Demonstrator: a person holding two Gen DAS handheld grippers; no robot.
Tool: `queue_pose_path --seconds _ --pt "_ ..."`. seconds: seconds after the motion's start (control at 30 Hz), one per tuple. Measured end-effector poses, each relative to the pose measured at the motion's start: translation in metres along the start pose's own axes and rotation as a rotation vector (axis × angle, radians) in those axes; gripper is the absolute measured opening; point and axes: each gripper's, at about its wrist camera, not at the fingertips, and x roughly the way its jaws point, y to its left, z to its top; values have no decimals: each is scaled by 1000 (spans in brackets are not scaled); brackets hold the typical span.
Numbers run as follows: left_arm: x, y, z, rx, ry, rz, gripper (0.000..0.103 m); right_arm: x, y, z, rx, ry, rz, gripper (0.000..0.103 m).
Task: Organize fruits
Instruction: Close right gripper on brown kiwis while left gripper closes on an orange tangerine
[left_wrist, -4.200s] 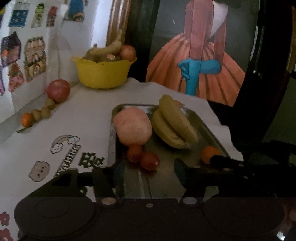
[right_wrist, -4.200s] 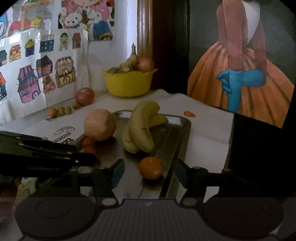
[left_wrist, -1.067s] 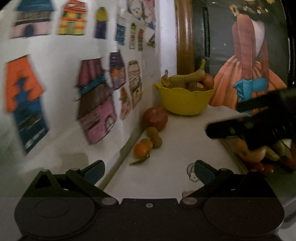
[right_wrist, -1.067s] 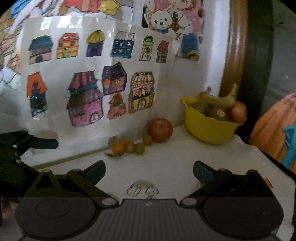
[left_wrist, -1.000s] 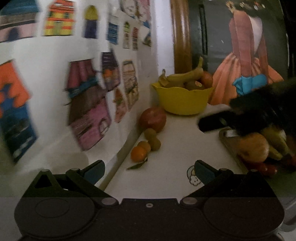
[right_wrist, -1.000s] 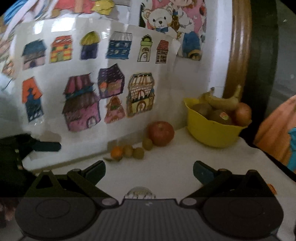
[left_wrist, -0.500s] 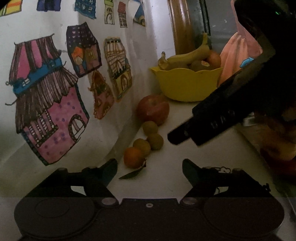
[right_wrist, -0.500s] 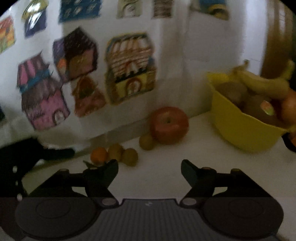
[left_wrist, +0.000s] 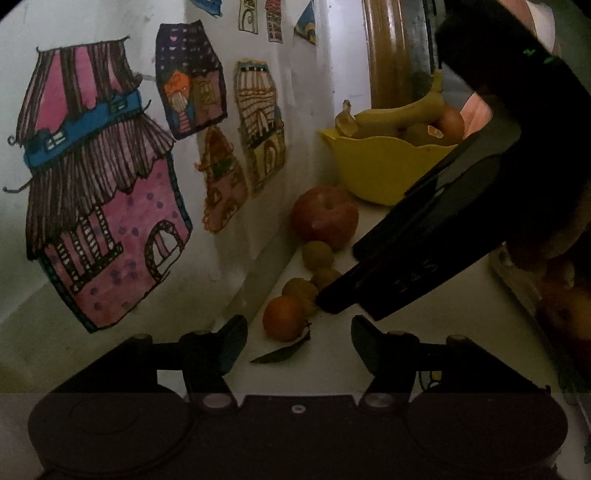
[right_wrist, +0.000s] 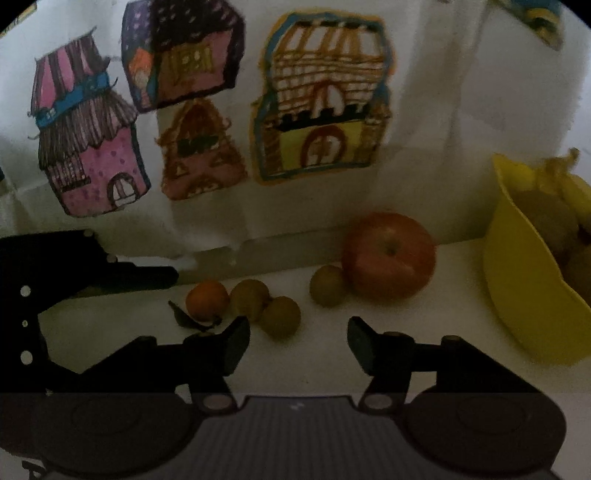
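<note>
A row of loose fruit lies along the wall on the white table. In the left wrist view there is a small orange (left_wrist: 283, 322) with a leaf, three small yellow-green fruits (left_wrist: 317, 254) and a red apple (left_wrist: 325, 217). My left gripper (left_wrist: 297, 349) is open, with the orange just ahead between its fingers. The right gripper's body crosses this view from the right and hides part of the row. In the right wrist view my right gripper (right_wrist: 298, 345) is open, just short of a yellow-green fruit (right_wrist: 280, 316). The orange (right_wrist: 207, 300) and apple (right_wrist: 388, 254) lie to either side.
A yellow bowl (left_wrist: 384, 166) with a banana and other fruit stands at the back by the wall; it also shows at the right in the right wrist view (right_wrist: 524, 288). Paper house drawings (right_wrist: 321, 99) cover the wall. A metal tray's edge (left_wrist: 517, 284) lies at the right.
Both grippers have moved in close to the row of small fruit by the wall. The right gripper now reaches across the left wrist view. Both jaws have narrowed somewhat.
</note>
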Motion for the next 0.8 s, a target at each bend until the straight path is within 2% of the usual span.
queue_pose_path --seconds 0.23,0.3,0.4,0.5,0.57,0.8 --pt "0 9 -2 -49 9 -25 64 8 -1 3 11 -7 104 51" --pt "0 12 -2 -61 11 -28 60 10 -1 3 22 6 122 46" --pt "-1 14 -3 -72 14 -33 54 12 0 6 45 12 146 44" --pt "-2 17 -4 -92 12 -33 49 11 -3 5 56 11 151 42" --pt "-2 20 -4 -106 12 -33 46 10 -4 4 61 14 146 31" --pt "-2 23 -4 -120 16 -48 43 2 2 -4 43 31 98 31"
